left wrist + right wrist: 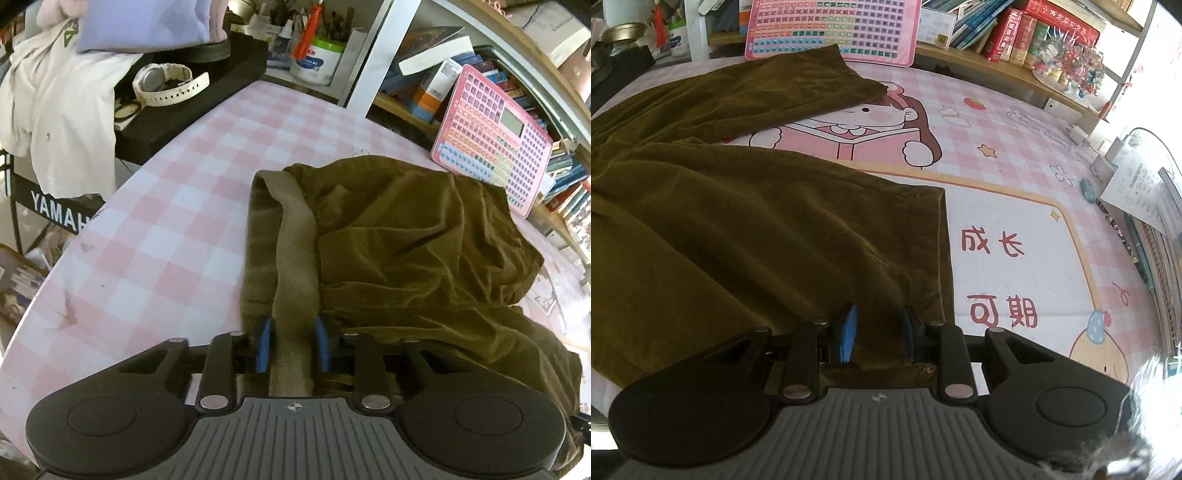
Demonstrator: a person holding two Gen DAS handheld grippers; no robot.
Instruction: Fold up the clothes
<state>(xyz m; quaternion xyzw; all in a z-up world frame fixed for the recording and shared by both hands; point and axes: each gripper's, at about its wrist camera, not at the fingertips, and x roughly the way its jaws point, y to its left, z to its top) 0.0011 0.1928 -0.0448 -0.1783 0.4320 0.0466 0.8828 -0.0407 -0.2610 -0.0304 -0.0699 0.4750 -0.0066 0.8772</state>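
Olive-brown trousers (pixel 406 240) lie rumpled on the pink checked table cover (pixel 166 221). Their paler waistband strip (pixel 295 258) runs up between the blue pads of my left gripper (pixel 293 343), which is shut on it. In the right wrist view the trousers (pixel 738 221) spread across the left half, with one leg reaching toward the back. My right gripper (pixel 878 332) stands open over the near leg's hem corner (pixel 938 258). The cloth lies flat under and between its pads, and they do not press on it.
A pink button board (pixel 491 140) leans against the bookshelf behind the trousers. A black keyboard top with a white watch (pixel 166 83) and a draped white garment (pixel 62 110) stand at the left. Books (pixel 1015 29) line the back, and papers (pixel 1137 192) lie at the right edge.
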